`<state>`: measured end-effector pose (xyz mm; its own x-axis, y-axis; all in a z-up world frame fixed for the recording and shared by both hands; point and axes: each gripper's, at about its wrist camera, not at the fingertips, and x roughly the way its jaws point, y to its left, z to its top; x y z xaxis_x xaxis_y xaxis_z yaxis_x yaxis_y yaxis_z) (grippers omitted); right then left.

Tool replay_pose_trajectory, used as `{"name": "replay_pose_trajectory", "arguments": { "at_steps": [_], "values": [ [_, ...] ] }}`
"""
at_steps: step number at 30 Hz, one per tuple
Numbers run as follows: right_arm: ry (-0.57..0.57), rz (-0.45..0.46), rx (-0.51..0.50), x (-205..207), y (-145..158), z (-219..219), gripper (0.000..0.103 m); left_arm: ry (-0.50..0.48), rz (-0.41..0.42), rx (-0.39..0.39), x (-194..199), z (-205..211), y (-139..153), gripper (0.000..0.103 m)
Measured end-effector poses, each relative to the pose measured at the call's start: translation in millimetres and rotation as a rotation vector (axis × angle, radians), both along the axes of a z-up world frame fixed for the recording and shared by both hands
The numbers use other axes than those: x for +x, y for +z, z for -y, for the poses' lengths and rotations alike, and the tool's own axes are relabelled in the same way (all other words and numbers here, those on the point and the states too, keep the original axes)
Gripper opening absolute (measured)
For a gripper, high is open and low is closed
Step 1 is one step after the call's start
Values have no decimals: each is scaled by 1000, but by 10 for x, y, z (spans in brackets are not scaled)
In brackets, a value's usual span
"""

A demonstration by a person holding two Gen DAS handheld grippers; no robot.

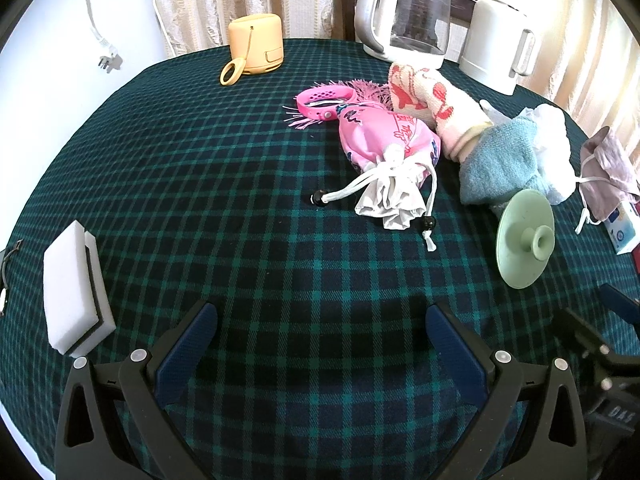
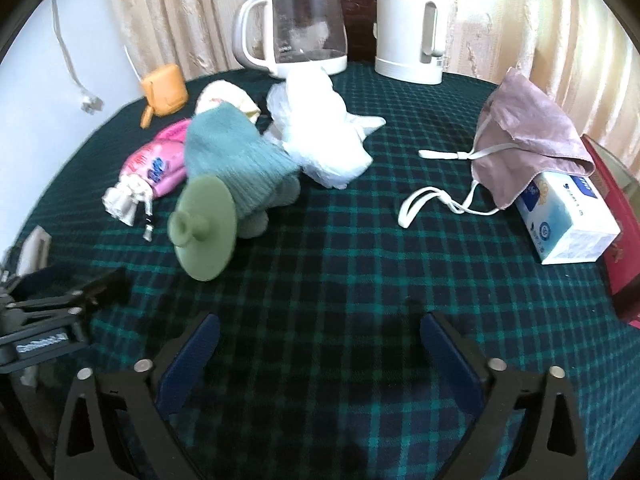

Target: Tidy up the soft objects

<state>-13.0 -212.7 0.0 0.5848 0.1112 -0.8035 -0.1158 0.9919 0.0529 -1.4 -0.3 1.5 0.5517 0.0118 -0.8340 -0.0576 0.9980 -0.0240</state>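
My right gripper point(image 2: 320, 344) and left gripper point(image 1: 322, 334) gape empty over plaid. The blue knit cloth point(image 2: 236, 160) looks light and floppy; I'd pinch its bunched middle.

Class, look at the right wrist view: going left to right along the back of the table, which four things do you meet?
Orange case → glass-bodied kettle → white kettle → mauve pouch.
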Motion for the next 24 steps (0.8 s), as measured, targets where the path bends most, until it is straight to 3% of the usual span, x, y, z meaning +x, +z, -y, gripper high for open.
{"name": "replay_pose_trajectory", "arguments": {
  "at_steps": [6,9,12,16,24],
  "values": [
    [27,26,126,-27,144,-2,91,-29,-13,3,7,7,18,103],
    [71,62,129,-36,232,-141,90,-23,7,68,16,1,87,103],
    [110,81,128,-14,278,-287,82,-12,70,115,-1,-37,267,103],
    [126,81,105,114,269,-420,69,3,111,106,26,-131,419,103],
    [125,29,102,292,139,-522,45,41,105,105,242,-266,430,103]
  ]
}}
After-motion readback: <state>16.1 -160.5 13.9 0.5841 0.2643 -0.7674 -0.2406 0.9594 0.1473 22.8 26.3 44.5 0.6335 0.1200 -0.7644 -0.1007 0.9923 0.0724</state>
